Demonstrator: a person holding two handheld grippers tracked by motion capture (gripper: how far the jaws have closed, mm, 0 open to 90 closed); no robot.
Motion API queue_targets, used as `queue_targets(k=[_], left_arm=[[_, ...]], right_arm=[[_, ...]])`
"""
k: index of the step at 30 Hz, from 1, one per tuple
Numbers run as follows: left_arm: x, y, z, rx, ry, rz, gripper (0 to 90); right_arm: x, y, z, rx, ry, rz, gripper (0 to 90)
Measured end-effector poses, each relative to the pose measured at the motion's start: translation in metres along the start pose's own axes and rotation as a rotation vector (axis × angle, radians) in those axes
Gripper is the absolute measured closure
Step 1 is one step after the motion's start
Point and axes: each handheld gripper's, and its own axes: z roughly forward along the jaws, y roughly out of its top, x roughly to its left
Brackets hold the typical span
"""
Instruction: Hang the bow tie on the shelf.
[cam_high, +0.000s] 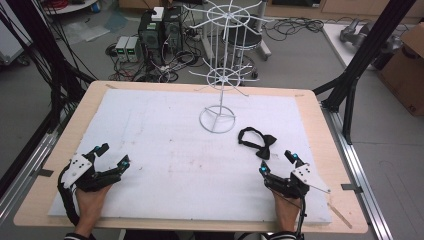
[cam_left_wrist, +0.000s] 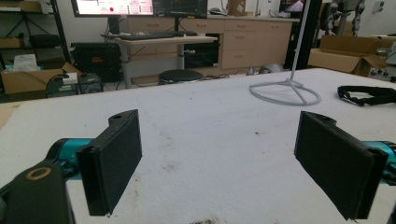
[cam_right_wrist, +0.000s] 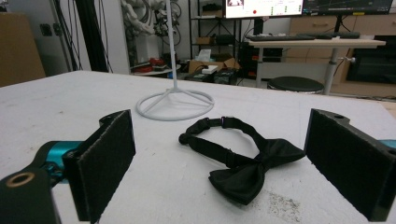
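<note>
high view: right gripper (cam_high: 277, 162) rests near the table's (cam_high: 310, 107) front edge, jaws spread and empty, aimed at the bow tie (cam_high: 257, 141) just ahead; bare mat (cam_high: 165, 150) lies leftward.

Two black grippers, left (cam_high: 111, 155) and right (cam_high: 278, 162), are seen with teal accents near the jaws, flat felt-like pads (cam_left_wrist: 334, 161), grey three-cornered plates and black cables. Striped cuffs are worn.
</note>
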Motion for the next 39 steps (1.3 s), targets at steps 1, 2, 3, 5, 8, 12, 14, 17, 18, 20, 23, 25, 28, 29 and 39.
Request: queue_targets(k=[1,2,3,5,8,12,14,17,18,20,23,25,28,29,39], left_arm=[[-0.0002,0.0000,0.0000,0.000,0.001,0.002,15.3],[-0.0004,0.0000,0.0001,0.000,0.000,0.003,15.3],[-0.0006,0.0000,0.0002,0.000,0.000,0.003,15.3],[-0.0007,0.0001,0.0002,0.000,-0.001,0.006,15.3],[-0.0007,0.0000,0.0001,0.000,0.000,0.004,15.3],[-0.0007,0.0001,0.0004,0.001,-0.001,0.007,15.3],[-0.0011,0.0002,0.0003,0.004,-0.001,0.011,15.3],[-0.0014,0.0001,0.0004,0.002,-0.001,0.012,15.3],[-0.0014,0.0001,0.0004,0.002,0.000,0.010,15.3],[-0.0012,0.0001,0.0004,0.002,0.000,0.011,15.3],[-0.0014,0.0002,0.0004,0.003,-0.002,0.013,15.3],[-0.0015,0.0001,0.0005,0.002,-0.001,0.013,15.3],[-0.0015,0.0002,0.0004,0.003,-0.001,0.014,15.3],[-0.0016,0.0002,0.0004,0.003,-0.001,0.015,15.3],[-0.0014,0.0002,0.0006,0.003,0.000,0.009,15.3]], right_arm=[[0.0001,-0.0002,-0.0004,-0.004,-0.001,0.005,7.9],[-0.0003,-0.0002,-0.0003,-0.008,0.000,0.003,7.9],[-0.0003,-0.0002,-0.0003,-0.008,0.000,0.003,7.9],[-0.0008,-0.0002,-0.0002,-0.011,-0.001,-0.001,7.9],[-0.0006,-0.0002,-0.0004,-0.009,-0.006,0.006,7.8],[-0.0009,0.0000,-0.0003,-0.004,-0.005,0.015,7.9],[-0.0012,0.0000,0.0000,-0.003,-0.008,0.016,7.8],[-0.0011,0.0003,0.0007,0.002,-0.015,0.020,7.9],[-0.0011,0.0004,0.0010,0.003,-0.017,0.018,7.9],[-0.0011,0.0006,0.0014,0.007,-0.020,0.012,7.9],[-0.0014,0.0006,0.0017,0.005,-0.015,0.009,7.9],[-0.0012,0.0007,0.0017,0.006,-0.018,0.007,7.9],[-0.0011,0.0007,0.0014,0.007,-0.016,0.015,7.8],[-0.0013,0.0007,0.0014,0.006,-0.017,0.016,7.8],[-0.0015,0.0073,0.0054,0.092,-0.004,0.002,7.9]])
